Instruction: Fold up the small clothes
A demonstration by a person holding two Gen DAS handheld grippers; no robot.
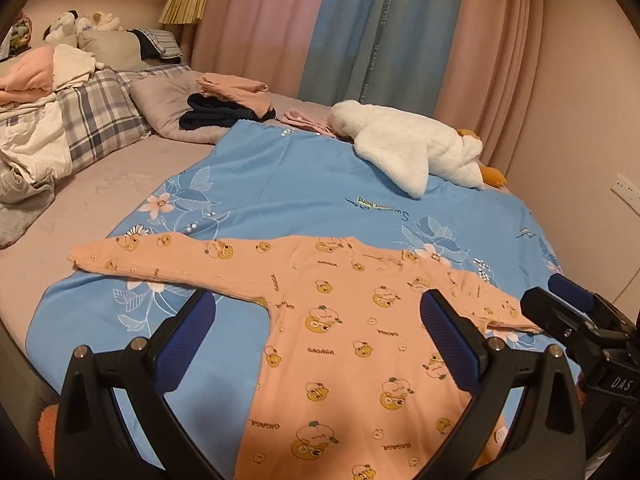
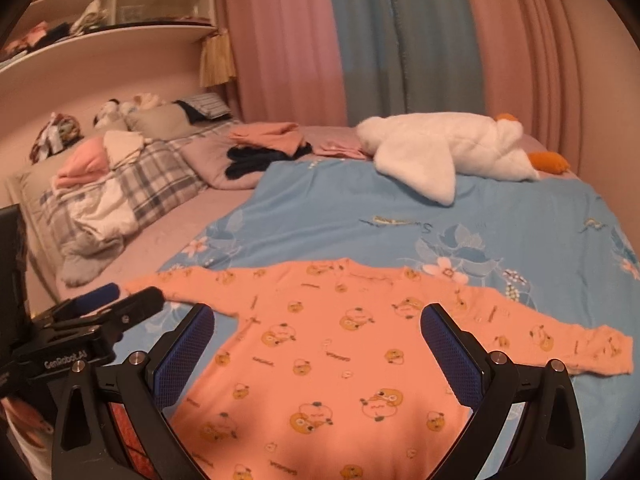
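A small peach long-sleeved shirt with yellow cartoon prints lies flat on a blue floral sheet, both sleeves spread out. It also shows in the right wrist view. My left gripper is open and empty, hovering over the shirt's near left part. My right gripper is open and empty, over the shirt's body. The right gripper also shows in the left wrist view beside the right sleeve end. The left gripper shows in the right wrist view near the left sleeve end.
A white plush goose lies at the far side of the sheet. Folded peach and dark clothes sit on a pillow behind. Plaid pillows and bedding are piled at the left. Curtains hang behind the bed.
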